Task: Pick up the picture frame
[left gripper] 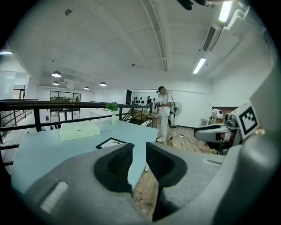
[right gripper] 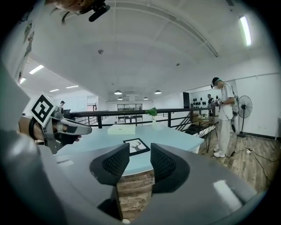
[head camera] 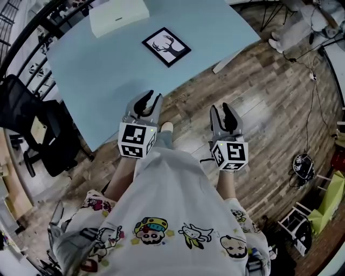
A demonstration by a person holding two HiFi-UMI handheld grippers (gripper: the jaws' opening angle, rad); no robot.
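Observation:
A black picture frame (head camera: 166,46) with a deer print lies flat on the pale blue table (head camera: 108,81), toward its far side. It also shows past the jaws as the picture frame (left gripper: 110,143) in the left gripper view and the frame (right gripper: 136,146) in the right gripper view. My left gripper (head camera: 149,98) hangs over the table's near edge, open and empty. My right gripper (head camera: 225,110) is over the wooden floor short of the table, open with nothing between its jaws. Both stand well short of the frame.
A pale green flat box (head camera: 117,15) sits at the table's far end, with a small potted plant (left gripper: 113,107) behind it. A black office chair (head camera: 38,132) stands left of the table. A person (left gripper: 163,113) stands beyond, near a fan (right gripper: 244,107). A black railing (left gripper: 52,105) borders the far side.

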